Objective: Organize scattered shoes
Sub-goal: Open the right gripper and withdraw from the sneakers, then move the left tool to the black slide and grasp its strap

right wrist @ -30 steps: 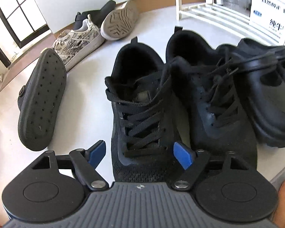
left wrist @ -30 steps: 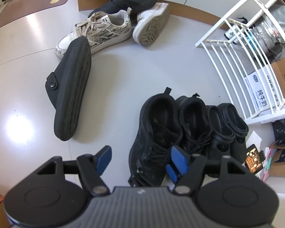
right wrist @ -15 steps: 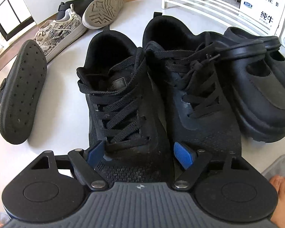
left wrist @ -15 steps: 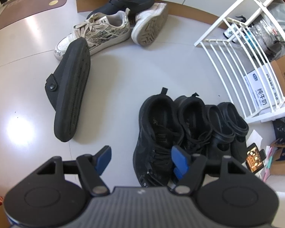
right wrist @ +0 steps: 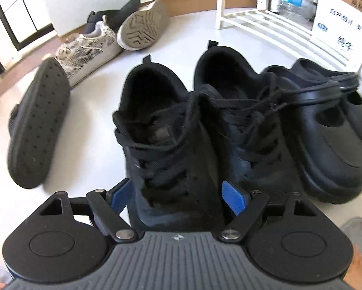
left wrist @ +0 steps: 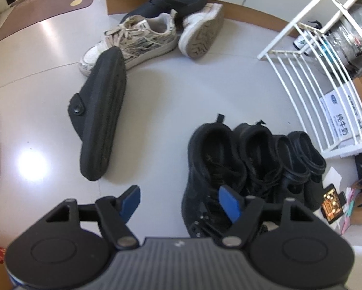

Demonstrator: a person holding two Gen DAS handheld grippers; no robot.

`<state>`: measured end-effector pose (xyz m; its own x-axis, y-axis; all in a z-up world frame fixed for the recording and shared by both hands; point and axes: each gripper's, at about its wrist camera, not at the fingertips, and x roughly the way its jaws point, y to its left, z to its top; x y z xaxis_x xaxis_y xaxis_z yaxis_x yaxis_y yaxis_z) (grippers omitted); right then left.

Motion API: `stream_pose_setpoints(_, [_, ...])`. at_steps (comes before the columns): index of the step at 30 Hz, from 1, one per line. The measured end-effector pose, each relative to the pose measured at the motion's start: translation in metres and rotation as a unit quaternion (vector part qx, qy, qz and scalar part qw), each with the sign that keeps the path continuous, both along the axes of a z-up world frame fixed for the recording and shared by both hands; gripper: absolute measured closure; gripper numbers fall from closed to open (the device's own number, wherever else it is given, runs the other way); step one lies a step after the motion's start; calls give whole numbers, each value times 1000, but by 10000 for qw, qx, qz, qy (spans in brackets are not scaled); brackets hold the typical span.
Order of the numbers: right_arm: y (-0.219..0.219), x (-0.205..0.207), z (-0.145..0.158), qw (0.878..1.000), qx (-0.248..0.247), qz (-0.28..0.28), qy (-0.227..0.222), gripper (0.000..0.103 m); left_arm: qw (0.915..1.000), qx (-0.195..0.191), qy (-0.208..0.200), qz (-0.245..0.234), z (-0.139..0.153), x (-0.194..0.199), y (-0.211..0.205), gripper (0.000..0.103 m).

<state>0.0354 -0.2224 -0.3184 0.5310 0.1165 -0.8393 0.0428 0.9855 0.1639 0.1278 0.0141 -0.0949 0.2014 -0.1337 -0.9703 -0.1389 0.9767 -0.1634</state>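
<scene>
Right claw (right wrist: 178, 197) spread wide, astride toe of left black lace-up sneaker (right wrist: 171, 149); whether pads press it, cannot tell. Sneaker on floor, touching its mate (right wrist: 243, 130), black clogs (right wrist: 326, 140) beyond, near white rack (right wrist: 272, 31). Left claw (left wrist: 178, 199) apart, empty, over bare floor (left wrist: 161, 111). Risks: loose laces snag pad; sideways nudge shoves aligned row askew. Overturned black slipper (left wrist: 101, 125), patterned sneaker (left wrist: 137, 41) still scattered.

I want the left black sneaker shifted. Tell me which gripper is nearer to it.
Right. The right gripper straddles the black sneaker's toe; the left gripper hangs open above the floor beside it.
</scene>
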Motion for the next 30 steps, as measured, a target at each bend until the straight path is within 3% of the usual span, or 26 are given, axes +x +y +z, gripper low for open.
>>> stream_pose_setpoints(4, [3,2,-6,9998,-74,198,30,18,10000,81,-12,48,1,9,17,28])
stream_pose_setpoints(9, [-1,-3,-12,9999,-81,-12,86,19,9990,133,-321,275,16,21,45,28])
stream_pose_setpoints(13, [6,-5,-5,9995,-294,-136,27,19,9983,196,-340,429,12,28,58,28])
stream_pose_setpoints(21, [21,-15,25,9942,-451,-280,-934,19,9973,311,-437,496,-11,53,84,26])
stream_pose_setpoints(30, [27,-12,46,9838,-779,-281,-1593,19,9943,404,-446,881,-78,76,137,25])
